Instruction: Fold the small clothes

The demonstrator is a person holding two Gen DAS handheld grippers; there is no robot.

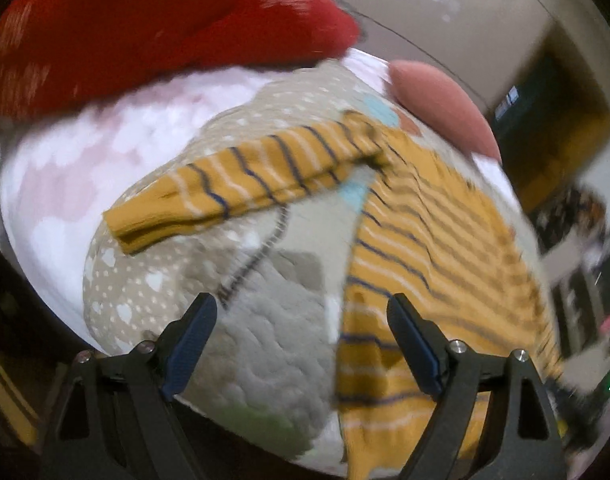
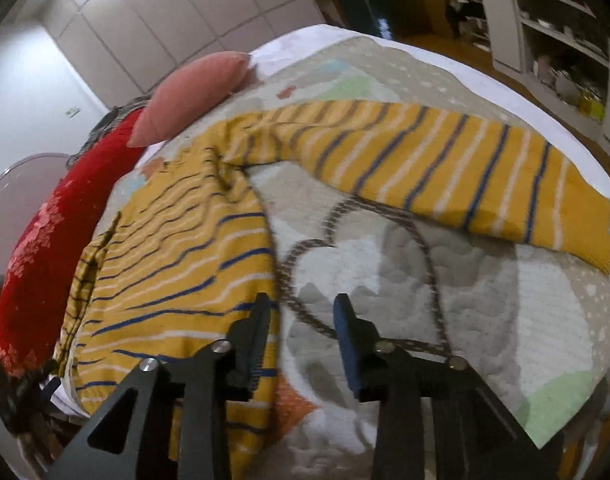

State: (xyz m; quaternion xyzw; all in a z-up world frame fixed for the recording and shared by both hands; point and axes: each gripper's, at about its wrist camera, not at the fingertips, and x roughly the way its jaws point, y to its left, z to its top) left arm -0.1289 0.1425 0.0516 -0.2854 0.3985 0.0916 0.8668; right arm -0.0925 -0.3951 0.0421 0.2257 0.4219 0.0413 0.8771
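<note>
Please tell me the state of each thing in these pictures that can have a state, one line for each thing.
Yellow striped long-sleeved shirt: spread flat, unfolded, both sleeves stretched outward.
Left gripper: open, holding nothing.
Right gripper: open, holding nothing, at the shirt's side edge.
Patterned quilted blanket: spread flat under the shirt.
Pink cushion: lying beyond the shirt.
Red cushion: lying beside it.

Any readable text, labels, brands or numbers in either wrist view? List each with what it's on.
None readable.
Striped shirt: stripes only, no print or tag showing.
Quilted mat: shapes and dots, no lettering.
Small wall plate: too small to read.
Shelf items: blurred, nothing legible.
</note>
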